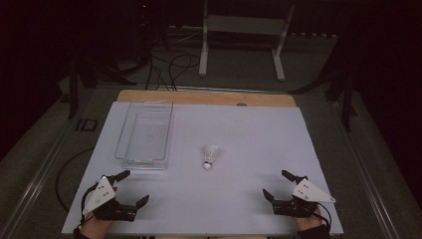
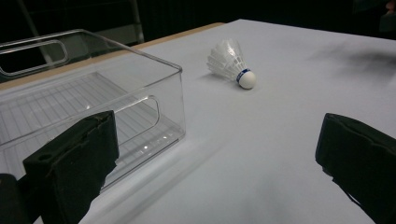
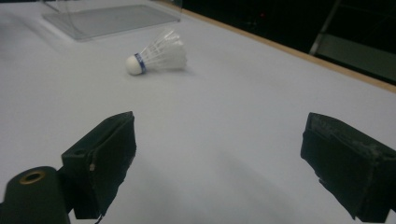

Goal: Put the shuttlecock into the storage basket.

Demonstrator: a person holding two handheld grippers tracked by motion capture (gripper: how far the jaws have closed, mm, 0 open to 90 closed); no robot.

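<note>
Left hand-held gripper (image 1: 133, 186) agape near feathery white shuttlecock (image 1: 210, 156).

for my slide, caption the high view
Open tongs wait near a shuttlecock beside a clear bin.

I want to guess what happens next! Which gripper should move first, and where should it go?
Probably the right gripper should reach forward toward the shuttlecock. It lies on its side on the table, untouched, beside the clear bin, and both grippers wait open at the near edge. The left gripper could do it as well.
</note>
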